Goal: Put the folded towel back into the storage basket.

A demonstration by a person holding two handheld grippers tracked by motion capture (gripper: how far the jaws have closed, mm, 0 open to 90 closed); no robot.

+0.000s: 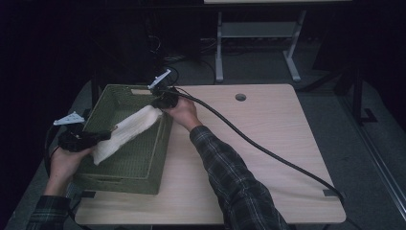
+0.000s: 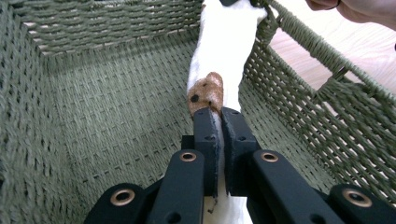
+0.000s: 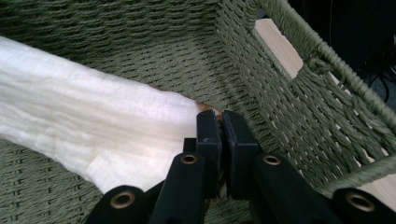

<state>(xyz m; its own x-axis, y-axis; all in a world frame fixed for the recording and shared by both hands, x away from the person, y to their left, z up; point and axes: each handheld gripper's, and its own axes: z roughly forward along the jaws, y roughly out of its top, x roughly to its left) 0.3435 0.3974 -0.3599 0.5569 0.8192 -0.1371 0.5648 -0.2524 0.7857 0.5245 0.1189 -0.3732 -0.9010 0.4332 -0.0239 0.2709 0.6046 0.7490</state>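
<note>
Step in hand: cloth [image 1: 125, 134] held stretched over basket [image 1: 107, 179], left-centre of the high view, by 2 grippers.

Left gripper [image 1: 109, 134]: far left of frame, jaws pressed together, pinching cloth's near end. Left gripper view confirms: cloth [image 2: 224, 51] runs up from the jaws to top centre; brown patch [image 2: 206, 94] sits just above the fingertips.

Right gripper [image 1: 161, 108]: at basket's far right rim, jaws closed on cloth's other end. Right gripper view: cloth [image 3: 88, 123] spans left half of frame, corner nipped at centre.

Cloth sits at rim height w/ slight sag, above basket floor [image 2: 107, 121]; no contact w/ floor seen.

Judgement: mid-transfer, either lowering in or lifting out; can't tell which. Next move needs both grippers moving together, tension kept even, clear of the woven walls.
</note>
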